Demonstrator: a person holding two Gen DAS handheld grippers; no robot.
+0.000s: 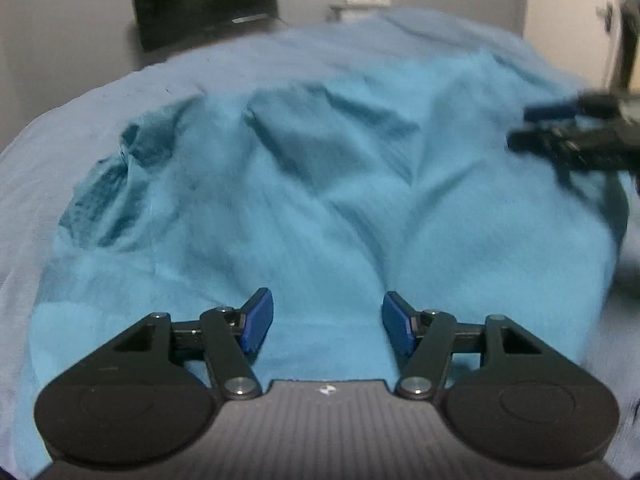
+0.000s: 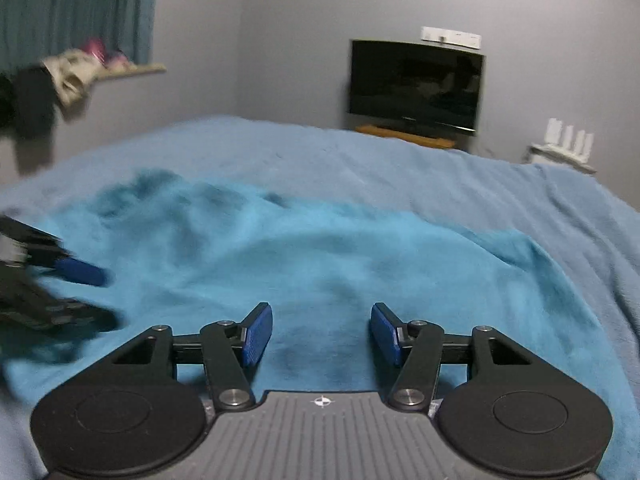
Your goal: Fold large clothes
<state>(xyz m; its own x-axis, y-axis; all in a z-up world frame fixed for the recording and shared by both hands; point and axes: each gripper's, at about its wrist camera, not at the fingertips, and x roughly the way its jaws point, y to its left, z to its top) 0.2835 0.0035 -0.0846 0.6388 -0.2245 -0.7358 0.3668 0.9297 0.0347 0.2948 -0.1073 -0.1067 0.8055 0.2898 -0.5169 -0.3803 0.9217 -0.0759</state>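
The bed (image 2: 460,168) under its pale blue cover carries everything, and it is soft: if you press down to pinch cloth, you may well catch the cover along with the garment and drag both.

The bright blue garment (image 1: 328,208) lies spread but heavily rumpled across the near part of the bed, reaching the near edge under both your tools. One bunched, darker part sits toward the left edge in the left wrist view, and raised ridges cross the middle. Fold it as it lies and those ridges get trapped inside, so the fold comes out lumpy and crooked. Both views are also smeared with blur, which makes hems and corners hard to pick out; a grab made now could take a mid-panel wrinkle instead of an edge.

Your left gripper (image 1: 327,326) hovers over the cloth near the bed's near edge, jaws apart, nothing between the blue pads. Your right gripper (image 2: 322,334) is likewise released and empty above the garment. Each shows at the side of the other's view, so they are close: reaching for the same stretch of hem risks a knock, or uneven grips that skew the cloth.
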